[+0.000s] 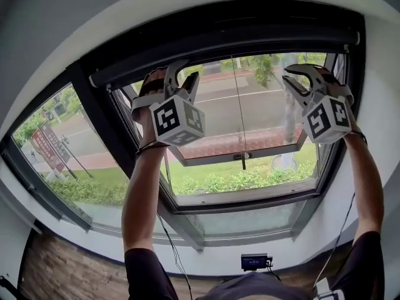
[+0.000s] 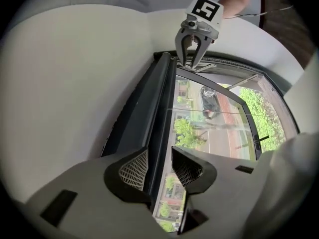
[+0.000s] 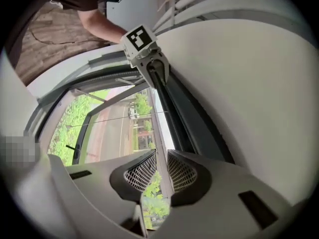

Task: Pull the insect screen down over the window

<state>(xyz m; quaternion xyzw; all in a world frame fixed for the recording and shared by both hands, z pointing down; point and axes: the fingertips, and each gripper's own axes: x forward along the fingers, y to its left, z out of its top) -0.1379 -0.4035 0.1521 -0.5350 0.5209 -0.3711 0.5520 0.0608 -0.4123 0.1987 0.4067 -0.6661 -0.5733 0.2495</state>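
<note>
Insect screen (image 1: 228, 39) sat at the very top of the window (image 1: 244, 197), tucked in its dark housing, with the glass below uncovered. I had both arms raised to it. My right hand-held gripper (image 3: 160, 172) was pinched on the screen's pale pull bar (image 3: 157, 128), a pad against each side. My left hand-held gripper (image 2: 160, 167) straddled the dark rail (image 2: 158, 118) with jaws spread, daylight showing beside one pad. Outside lay a road (image 1: 215, 108) and green shrubs (image 1: 250, 179).
</note>
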